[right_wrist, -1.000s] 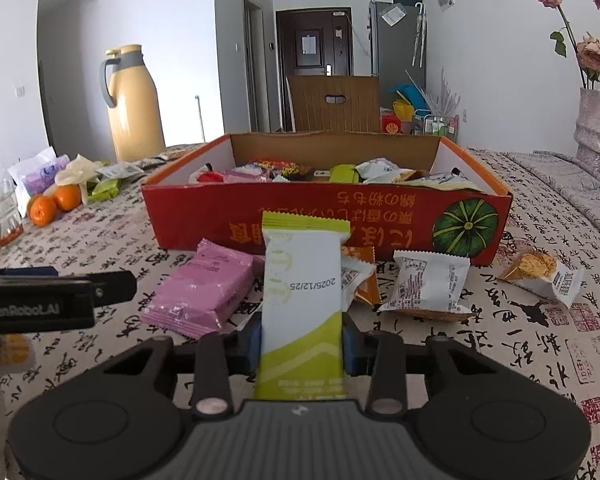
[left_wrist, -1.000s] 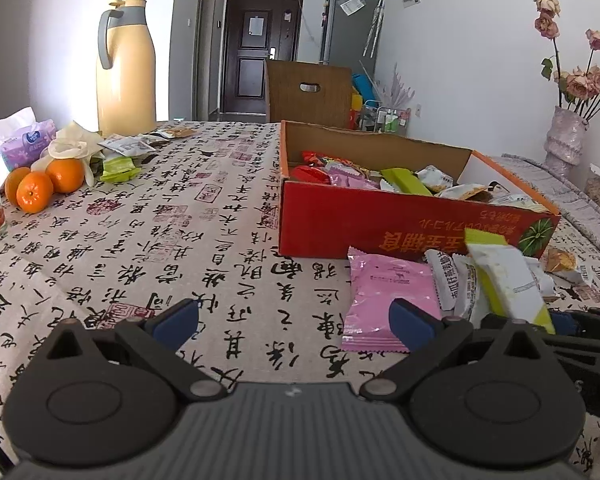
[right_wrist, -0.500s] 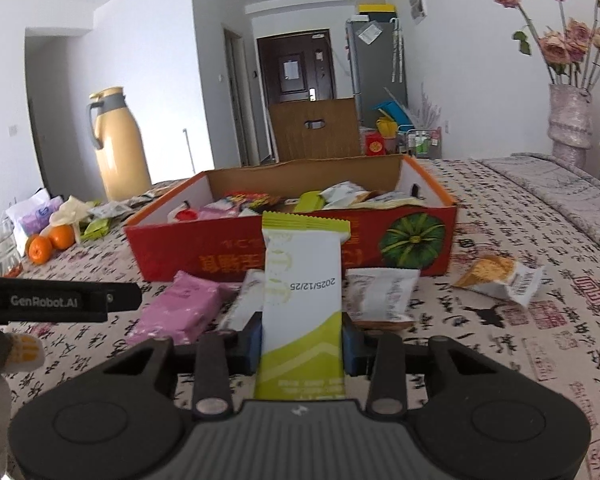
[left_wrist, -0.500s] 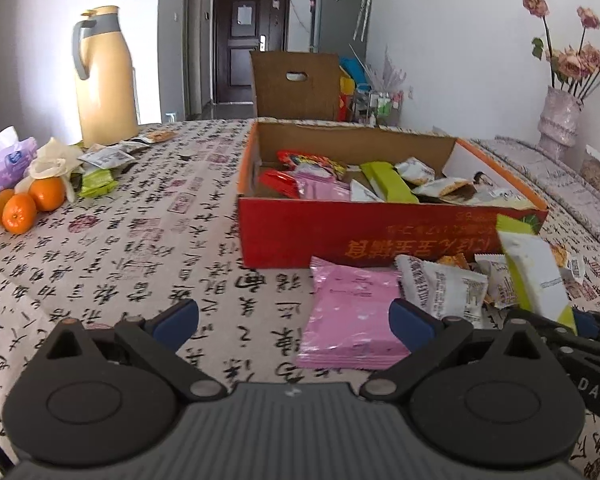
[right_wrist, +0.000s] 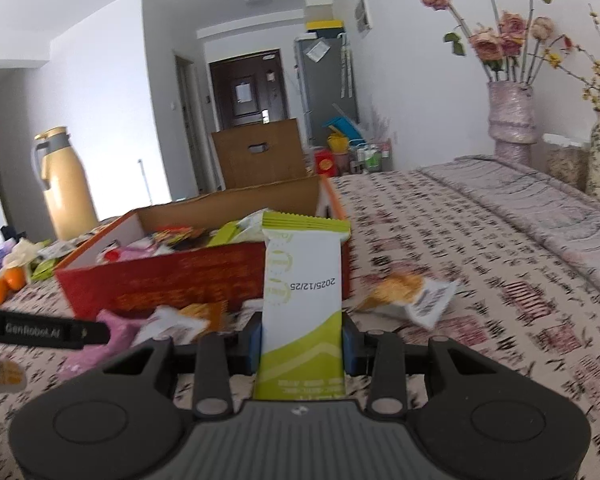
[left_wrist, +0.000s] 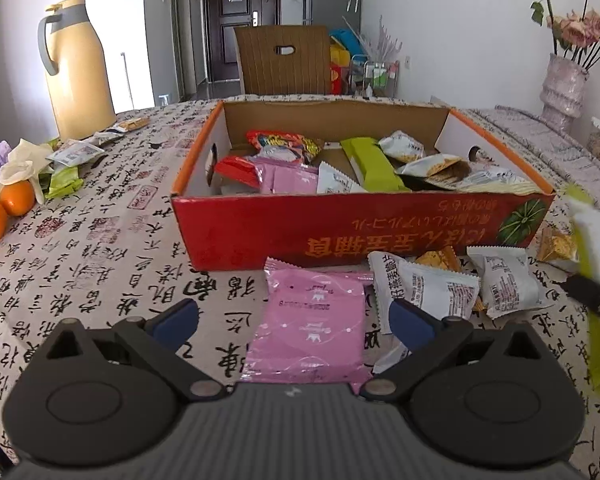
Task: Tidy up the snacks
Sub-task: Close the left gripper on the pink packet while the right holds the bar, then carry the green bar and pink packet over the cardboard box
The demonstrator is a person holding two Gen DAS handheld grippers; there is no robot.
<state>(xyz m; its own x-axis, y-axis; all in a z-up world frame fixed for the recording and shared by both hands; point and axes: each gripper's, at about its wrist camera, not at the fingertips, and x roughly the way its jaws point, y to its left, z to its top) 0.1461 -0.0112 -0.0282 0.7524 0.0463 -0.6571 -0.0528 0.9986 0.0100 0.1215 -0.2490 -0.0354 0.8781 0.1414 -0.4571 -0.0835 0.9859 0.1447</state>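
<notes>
Green-and-white, the snack bar (right_wrist: 303, 296) stands upright at the centre of the right wrist view, pinched on both sides by the blue pads (right_wrist: 253, 344) of the right gripper (right_wrist: 302, 346), which is clamped on it. Its date print reads upside down. Behind it, in the middle left of that frame, sits the red cardboard box (right_wrist: 172, 284), its top open and packets heaped inside.

In the left wrist view the left gripper (left_wrist: 294, 318) fills the bottom of the frame with its jaws spread wide and nothing between the pads. Lying flat on the patterned tablecloth (left_wrist: 100, 248) just ahead of it, at lower centre, is a pink packet (left_wrist: 312, 320). To its right lie two white packets (left_wrist: 424, 290), close against the front wall of the box. At the far right edge of this frame the held bar appears blurred.

Two oranges (left_wrist: 4, 208) rest at the left edge, and a tan thermos jug (left_wrist: 78, 68) stands in the upper left. A pink vase of dried roses (right_wrist: 510, 118) occupies the upper right of the right wrist view.
</notes>
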